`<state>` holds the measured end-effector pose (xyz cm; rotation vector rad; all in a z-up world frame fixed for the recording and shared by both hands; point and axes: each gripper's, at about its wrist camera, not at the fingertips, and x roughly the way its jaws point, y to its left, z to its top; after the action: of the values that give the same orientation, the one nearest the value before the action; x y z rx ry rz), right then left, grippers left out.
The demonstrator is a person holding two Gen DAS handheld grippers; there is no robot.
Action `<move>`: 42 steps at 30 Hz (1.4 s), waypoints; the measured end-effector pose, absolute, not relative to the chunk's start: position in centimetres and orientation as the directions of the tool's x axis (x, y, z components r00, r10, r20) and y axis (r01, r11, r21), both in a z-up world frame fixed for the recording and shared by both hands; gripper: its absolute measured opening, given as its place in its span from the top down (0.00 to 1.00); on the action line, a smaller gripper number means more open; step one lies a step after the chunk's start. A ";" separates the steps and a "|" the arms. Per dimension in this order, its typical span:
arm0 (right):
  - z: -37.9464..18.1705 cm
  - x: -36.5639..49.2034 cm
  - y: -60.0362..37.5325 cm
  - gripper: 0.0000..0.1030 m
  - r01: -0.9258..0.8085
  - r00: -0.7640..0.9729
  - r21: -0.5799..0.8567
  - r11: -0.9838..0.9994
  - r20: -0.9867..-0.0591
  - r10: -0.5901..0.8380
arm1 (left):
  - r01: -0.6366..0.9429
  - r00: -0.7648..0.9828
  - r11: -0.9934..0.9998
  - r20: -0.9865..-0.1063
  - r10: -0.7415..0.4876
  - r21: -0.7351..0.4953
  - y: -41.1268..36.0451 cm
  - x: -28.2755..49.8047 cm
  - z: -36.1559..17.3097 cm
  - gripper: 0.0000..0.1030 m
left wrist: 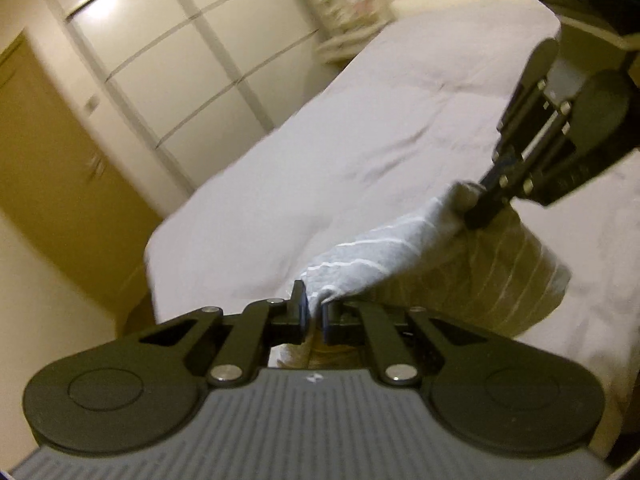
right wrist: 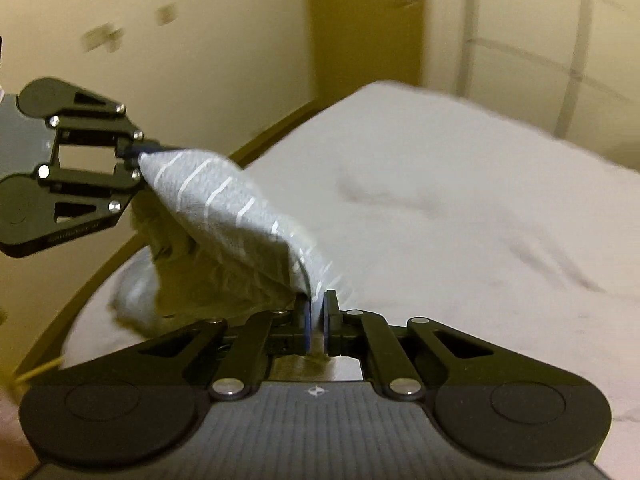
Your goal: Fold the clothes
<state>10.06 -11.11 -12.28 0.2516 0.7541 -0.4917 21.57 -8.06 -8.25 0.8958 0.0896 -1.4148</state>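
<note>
Clothing, a grey striped garment [right wrist: 224,200], is held up over the bed [right wrist: 460,200], each end pinched in the nearly closed fingers of the left gripper [left wrist: 314,316] and right gripper [right wrist: 316,320], probably so that the cloth is stretched flat for folding.

- Bed [left wrist: 360,128] under a wrinkled white cover, beside the wardrobe [left wrist: 168,60].
- Lower part of the grey striped garment [left wrist: 460,276] resting on the bed.

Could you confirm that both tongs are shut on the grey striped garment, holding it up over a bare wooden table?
Not quite: the left tongs and right tongs do grip the grey striped garment, but over a white bed, as the right wrist view shows.
</note>
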 end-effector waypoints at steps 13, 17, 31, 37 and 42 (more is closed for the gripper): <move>-7.5 -12.0 -13.6 0.94 0.679 0.468 -0.141 0.720 -0.672 -0.573 | 0.759 -0.098 -0.387 -0.495 -0.863 0.524 -24.5 2.1 -8.1 0.90; -13.8 -14.6 -13.2 0.89 0.616 0.505 0.032 0.787 -0.783 -0.364 | 0.779 -0.037 -0.456 -0.696 -0.717 0.429 -25.1 -0.9 -14.9 0.72; -24.1 -18.3 -21.0 0.54 0.560 0.394 0.070 0.826 -0.899 -0.192 | 0.954 0.108 -0.190 -0.853 -0.510 0.234 -18.8 -3.9 -22.1 0.64; -24.8 -18.6 -24.9 0.51 0.610 0.307 0.019 0.792 -0.927 -0.214 | 0.971 0.031 -0.181 -0.829 -0.558 0.158 -20.6 -3.2 -22.5 0.58; -25.5 -21.6 -28.2 0.38 0.637 0.234 -0.062 0.768 -0.934 -0.269 | 0.968 -0.025 -0.220 -0.831 -0.556 0.118 -24.9 -4.4 -23.9 0.52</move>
<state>-21.60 -28.21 -25.49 0.3676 1.1803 -0.6417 -4.44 -24.90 -23.87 0.9465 0.5996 -1.5700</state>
